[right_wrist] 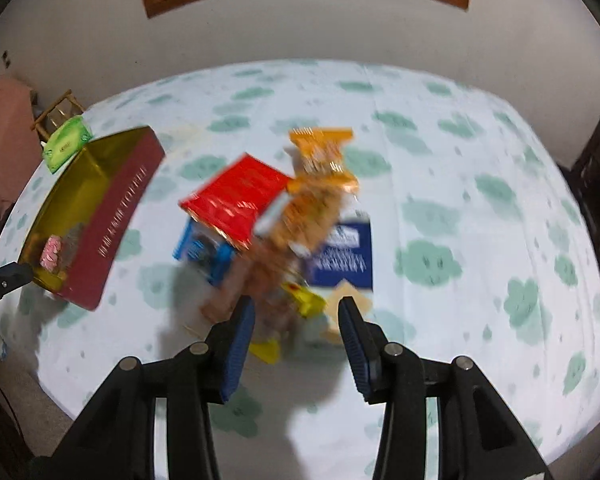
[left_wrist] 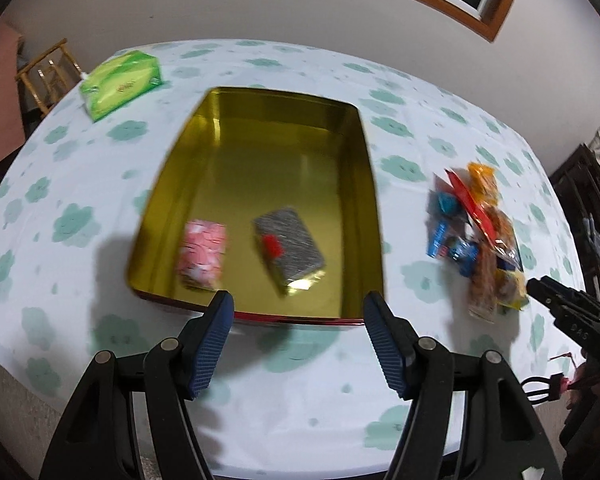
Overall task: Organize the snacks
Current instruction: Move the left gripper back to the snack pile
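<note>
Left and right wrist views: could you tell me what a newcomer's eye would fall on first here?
The open gold-lined tin in the middle of the cloud-print tablecloth, with only a pink packet and a silver packet lying apart near its front edge. Next, the bright jumble of snack packets heaped to its right, just ahead of the open right gripper.
</note>
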Motion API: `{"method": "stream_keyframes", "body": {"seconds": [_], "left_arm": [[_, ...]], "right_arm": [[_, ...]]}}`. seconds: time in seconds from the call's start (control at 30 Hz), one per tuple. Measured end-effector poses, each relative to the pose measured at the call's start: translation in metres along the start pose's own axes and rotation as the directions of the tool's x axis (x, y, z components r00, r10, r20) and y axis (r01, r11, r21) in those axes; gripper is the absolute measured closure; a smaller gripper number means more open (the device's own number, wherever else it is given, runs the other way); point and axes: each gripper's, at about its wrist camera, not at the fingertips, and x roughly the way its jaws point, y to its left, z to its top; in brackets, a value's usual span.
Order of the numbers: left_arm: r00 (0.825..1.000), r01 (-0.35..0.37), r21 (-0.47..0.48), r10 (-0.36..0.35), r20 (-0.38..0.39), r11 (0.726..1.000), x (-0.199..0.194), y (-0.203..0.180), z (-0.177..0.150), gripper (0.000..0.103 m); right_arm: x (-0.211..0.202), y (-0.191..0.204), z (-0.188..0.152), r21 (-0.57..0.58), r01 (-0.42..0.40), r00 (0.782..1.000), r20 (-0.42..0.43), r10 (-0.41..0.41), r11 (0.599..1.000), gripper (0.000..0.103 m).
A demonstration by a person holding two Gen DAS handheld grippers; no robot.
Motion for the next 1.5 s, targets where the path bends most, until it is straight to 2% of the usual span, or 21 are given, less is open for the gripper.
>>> {"method": "stream_keyframes", "body": {"seconds": [0.17,0.4,0.5,0.77,0.93,1.0,1.1,1.17,1.3,1.37,1.4,1.43,1.5], "left_arm": [[1.0,0.007,0.034,-0.007,-0.011,0.999,0.003,-0.017,-0.003,0.04],[0.999,0.008,0.046,-0.007,-0.034,0.999,0.011,-0.024,-0.003,0.04],[0.999,0.006,0.052,-0.004,-0.039,0.999,0.014,-0.028,-0.003,0.039],[0.999,0.03,0.099,-0.026,-0.039,0.995,0.019,-0.052,0.001,0.038],[0.997,0.046,0.125,-0.039,-0.059,0.991,0.03,-0.07,0.002,0.038],[0.997,0.053,0.136,-0.044,-0.068,0.989,0.034,-0.077,0.001,0.038],[0.996,0.054,0.153,-0.043,-0.073,0.987,0.037,-0.086,0.0,0.036],[0.997,0.042,0.163,-0.031,-0.069,0.986,0.038,-0.089,-0.002,0.034],[0.998,0.024,0.179,-0.012,-0.065,0.984,0.039,-0.092,-0.003,0.033],[0.998,0.018,0.178,-0.006,-0.066,0.984,0.039,-0.093,-0.003,0.033],[0.998,0.016,0.175,-0.004,-0.066,0.984,0.04,-0.094,-0.002,0.032],[0.998,0.012,0.174,-0.001,-0.066,0.985,0.04,-0.094,-0.002,0.032],[0.998,0.003,0.178,0.009,-0.064,0.984,0.04,-0.096,-0.002,0.032]], "right_arm": [[0.017,0.002,0.0,0.059,-0.045,0.998,-0.03,0.047,0.997,0.059],[0.034,0.011,0.002,0.062,-0.029,0.999,-0.04,0.031,0.998,0.059],[0.037,0.012,0.001,0.037,-0.006,0.999,-0.031,0.007,0.999,0.07],[0.033,0.016,-0.005,-0.112,0.002,1.0,-0.012,-0.003,0.994,0.07],[0.028,0.027,-0.013,-0.225,0.004,1.0,0.009,-0.002,0.974,0.07],[0.032,0.031,-0.015,-0.255,-0.03,1.0,-0.014,0.027,0.966,0.07],[0.034,0.032,-0.018,-0.253,-0.043,0.999,-0.012,0.042,0.966,0.07],[0.042,0.028,-0.021,-0.221,-0.07,0.997,-0.032,0.064,0.973,0.076],[0.042,0.021,-0.02,-0.187,-0.095,0.995,-0.023,0.093,0.978,0.077],[0.042,0.015,-0.019,-0.143,-0.134,0.991,-0.031,0.13,0.981,0.074],[0.041,0.007,-0.017,-0.095,-0.162,0.987,-0.025,0.16,0.982,0.069],[0.041,0.007,-0.017,-0.095,-0.162,0.987,-0.025,0.16,0.982,0.064],[0.039,0.002,-0.016,-0.069,-0.169,0.986,-0.014,0.168,0.983,0.062]]}}
